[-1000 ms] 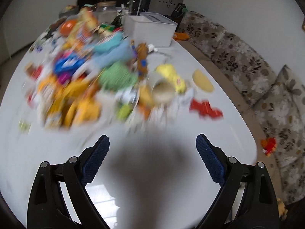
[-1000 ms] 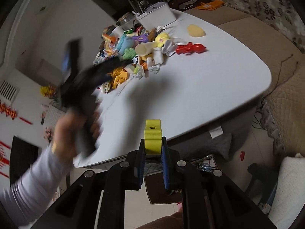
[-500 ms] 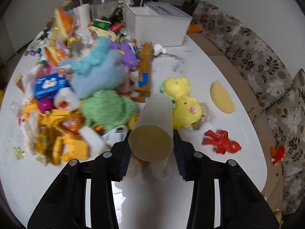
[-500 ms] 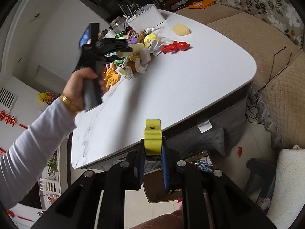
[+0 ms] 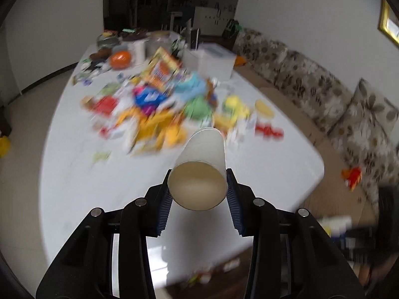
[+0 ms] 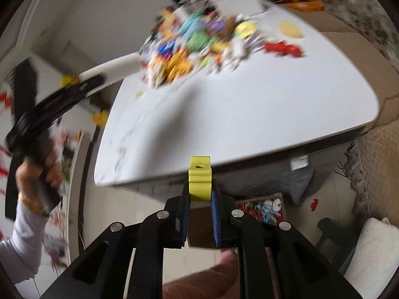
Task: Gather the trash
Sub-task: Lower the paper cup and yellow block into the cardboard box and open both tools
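**Cardboard tube lifted clear of the toy pile**

The left tool is clamped on a pale cardboard tube, its blue pads pressed against both sides, the open end facing the camera. The tube hangs in the air above the white oval counter, near its front edge, well apart from the blurred heap of colourful toys and wrappers. The right tool is pinched tight on a small yellow plastic block, off the counter's edge, above the floor.
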`<state>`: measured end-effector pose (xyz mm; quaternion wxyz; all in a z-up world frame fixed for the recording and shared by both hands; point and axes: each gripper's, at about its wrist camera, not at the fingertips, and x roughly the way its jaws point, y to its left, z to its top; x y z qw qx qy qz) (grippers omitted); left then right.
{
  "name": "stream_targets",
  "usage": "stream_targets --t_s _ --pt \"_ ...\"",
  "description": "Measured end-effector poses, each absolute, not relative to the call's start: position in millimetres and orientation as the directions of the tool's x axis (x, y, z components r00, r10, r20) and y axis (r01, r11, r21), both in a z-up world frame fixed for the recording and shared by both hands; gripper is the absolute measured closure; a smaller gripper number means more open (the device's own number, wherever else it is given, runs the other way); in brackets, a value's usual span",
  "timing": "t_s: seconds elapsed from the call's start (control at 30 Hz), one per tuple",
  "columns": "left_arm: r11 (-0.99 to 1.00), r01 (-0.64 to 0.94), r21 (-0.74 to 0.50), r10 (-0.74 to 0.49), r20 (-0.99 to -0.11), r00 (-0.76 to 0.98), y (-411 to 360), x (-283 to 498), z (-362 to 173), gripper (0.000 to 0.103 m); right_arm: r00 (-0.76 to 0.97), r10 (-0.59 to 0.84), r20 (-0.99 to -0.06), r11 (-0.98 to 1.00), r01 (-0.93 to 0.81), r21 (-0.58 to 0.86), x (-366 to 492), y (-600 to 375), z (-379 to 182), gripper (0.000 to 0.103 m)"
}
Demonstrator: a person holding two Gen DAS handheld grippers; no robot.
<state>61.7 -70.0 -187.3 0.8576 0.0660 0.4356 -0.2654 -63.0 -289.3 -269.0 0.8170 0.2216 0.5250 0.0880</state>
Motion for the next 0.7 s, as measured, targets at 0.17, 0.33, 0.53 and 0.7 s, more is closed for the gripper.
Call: stream_targets --t_s 0.17,0.33,0.53,0.7 --pt "0.882 0.451 -0.136 -0.320 -0.875 0.363 -6 -9 -232 0.064 0.288 0.416 -0.862 0.893 0.051 0.448 -69 -250 -310 0.088" --pt "0.913 0.363 -0.188 -0.272 -0.943 0.194 20 -64 -321 0.064 0.156 0.401 -0.903 0.911 0.036 0.411 -74 -224 -367 0.088" --pt "0.936 0.242 -0.254 -0.269 -0.963 0.029 23 -81 -449 0.064 0.009 0.346 -0.938 0.937 0.034 0.346 -81 -211 -459 0.088" --pt "0.955 0.167 -0.245 -0.241 -0.970 -0.043 10 -64 -557 0.064 -0.067 0.285 -0.956 0.958 0.029 0.284 -80 -208 -550 0.088"
